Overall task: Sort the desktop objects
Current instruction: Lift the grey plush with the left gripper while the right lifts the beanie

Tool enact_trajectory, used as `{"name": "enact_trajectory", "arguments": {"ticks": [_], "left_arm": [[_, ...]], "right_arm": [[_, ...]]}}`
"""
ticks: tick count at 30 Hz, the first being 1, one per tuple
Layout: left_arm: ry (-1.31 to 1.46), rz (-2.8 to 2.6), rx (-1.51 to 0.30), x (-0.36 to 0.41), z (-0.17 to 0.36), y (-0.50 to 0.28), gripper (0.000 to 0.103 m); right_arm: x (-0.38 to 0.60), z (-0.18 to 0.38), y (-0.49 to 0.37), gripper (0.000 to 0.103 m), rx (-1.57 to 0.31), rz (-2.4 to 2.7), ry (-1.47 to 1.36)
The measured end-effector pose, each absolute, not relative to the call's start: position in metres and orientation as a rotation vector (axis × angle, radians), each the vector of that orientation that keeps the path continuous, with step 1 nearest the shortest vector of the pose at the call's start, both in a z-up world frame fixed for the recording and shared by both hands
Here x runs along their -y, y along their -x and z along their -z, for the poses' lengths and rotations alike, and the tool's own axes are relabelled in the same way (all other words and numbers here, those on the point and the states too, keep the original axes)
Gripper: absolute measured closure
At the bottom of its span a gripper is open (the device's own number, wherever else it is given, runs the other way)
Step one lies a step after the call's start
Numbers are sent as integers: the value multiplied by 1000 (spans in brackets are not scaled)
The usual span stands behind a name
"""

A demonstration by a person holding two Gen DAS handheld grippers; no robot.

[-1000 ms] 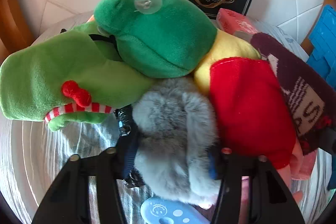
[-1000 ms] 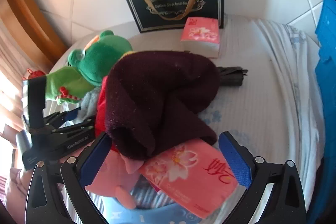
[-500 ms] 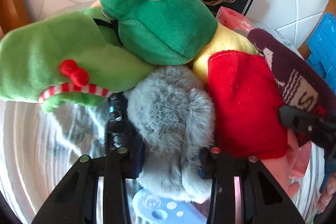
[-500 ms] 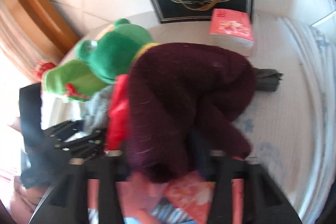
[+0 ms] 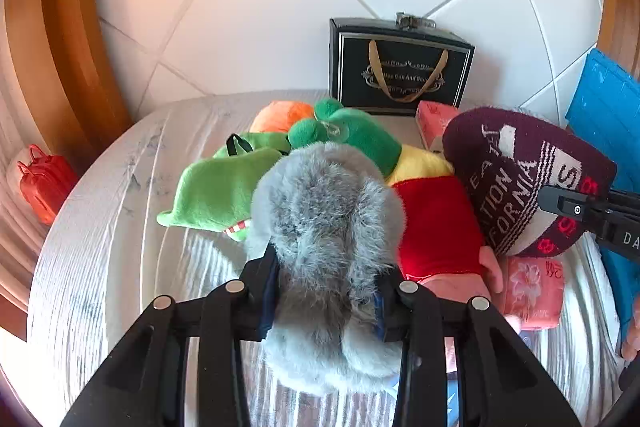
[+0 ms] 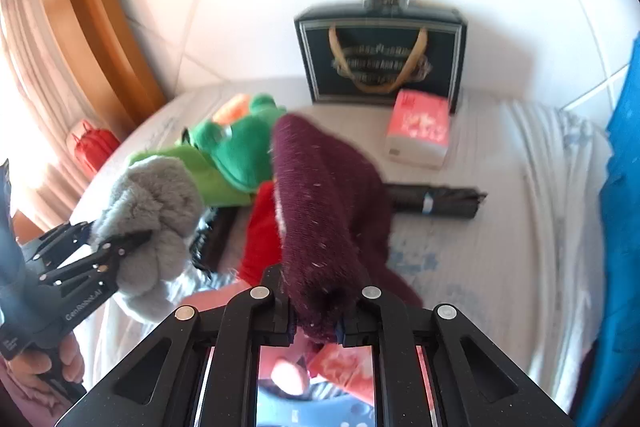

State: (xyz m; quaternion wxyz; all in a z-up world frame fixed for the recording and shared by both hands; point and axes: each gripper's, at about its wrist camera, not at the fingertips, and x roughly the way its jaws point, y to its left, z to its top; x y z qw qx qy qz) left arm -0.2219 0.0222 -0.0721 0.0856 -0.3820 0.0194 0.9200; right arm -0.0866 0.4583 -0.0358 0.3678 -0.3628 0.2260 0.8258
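Note:
My left gripper is shut on a grey furry plush and holds it above the pile; from the right wrist view the same plush hangs clear of the table. My right gripper is shut on a maroon knit hat, pinching its edge so that the hat stands lifted. In the left wrist view the hat shows white lettering. Under them lie a green frog plush, a green crocodile plush and a red cloth.
A black gift bag stands at the back against the tiled wall. Pink tissue packs lie near it and at the front right. A black folded umbrella lies to the right. A blue board borders the right side; a small red bag sits far left.
My right gripper closed on the maroon hat and raised it. My left gripper rose with the grey plush, lifting it off the pile; both views now look from higher up.

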Motion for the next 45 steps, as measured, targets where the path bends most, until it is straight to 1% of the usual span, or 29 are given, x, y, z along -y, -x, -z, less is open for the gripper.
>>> {"name": "enact_trajectory", "arguments": {"ticks": [3, 5, 6, 11, 15, 16, 17, 18, 19, 20, 21, 24, 26, 27, 28, 29, 30, 31, 33, 35, 38, 42, 45], "left_arm": [[1059, -2785, -80, -19, 48, 209, 69], [1010, -2791, -71, -15, 32, 198, 93], [997, -2792, -66, -14, 24, 194, 99], [945, -2780, -30, -4, 6, 168, 99], [1047, -2749, -6, 10, 23, 160, 98], [1086, -2734, -16, 13, 31, 159, 93], [1139, -2723, -23, 16, 42, 160, 86], [1182, -2714, -27, 20, 52, 159, 72], [1217, -2706, -30, 24, 62, 157, 50], [1245, -2700, -31, 27, 72, 156, 41], [1269, -2692, -25, 30, 80, 155, 34], [1330, -2645, -15, 31, 98, 157, 34], [1352, -2623, -29, 27, 108, 162, 34], [1363, -2618, -36, 24, 113, 165, 34], [1379, -2612, -41, 21, 117, 168, 34], [1391, -2603, -52, 17, 121, 171, 34], [1403, -2599, -67, 13, 125, 176, 34], [1415, -2598, -79, 10, 129, 181, 34], [1437, -2583, -90, 4, 135, 190, 34], [1459, -2573, -106, -1, 143, 201, 34], [1516, -2550, -151, -9, 160, 217, 34], [1601, -2499, -156, -14, 186, 230, 34], [1621, -2467, -180, -18, 203, 232, 34]], "right_arm": [[-445, 13, 78, 90, -554, -2135, 886], [-433, -5, 72, 90, -520, -2143, 848], [-427, -14, 69, 90, -505, -2148, 832], [-395, -53, 55, 92, -441, -2151, 765], [-381, -50, 44, 92, -451, -2070, 802], [-380, -44, 38, 92, -482, -2051, 809], [-380, -36, 30, 92, -518, -2027, 821], [-380, -26, 21, 92, -550, -1992, 832], [-379, -17, 11, 92, -577, -1963, 843], [-380, -8, 0, 92, -612, -1930, 850], [-380, 2, -12, 91, -646, -1899, 855], [-382, 30, -45, 86, -764, -1826, 863], [-380, 50, -67, 79, -843, -1788, 866], [-379, 60, -74, 67, -876, -1771, 877], [-379, 69, -81, 45, -904, -1754, 883], [-378, 77, -87, 33, -929, -1736, 883], [-376, 83, -92, 15, -945, -1723, 881], [-374, 87, -95, 10, -953, -1711, 877], [-371, 92, -100, 9, -956, -1706, 878], [-370, 95, -101, 0, -960, -1711, 878], [-374, 102, -91, 0, -957, -1721, 902], [-383, 111, -71, 0, -869, -1699, 970], [-393, 125, -58, 0, -880, -1711, 1013]]}}
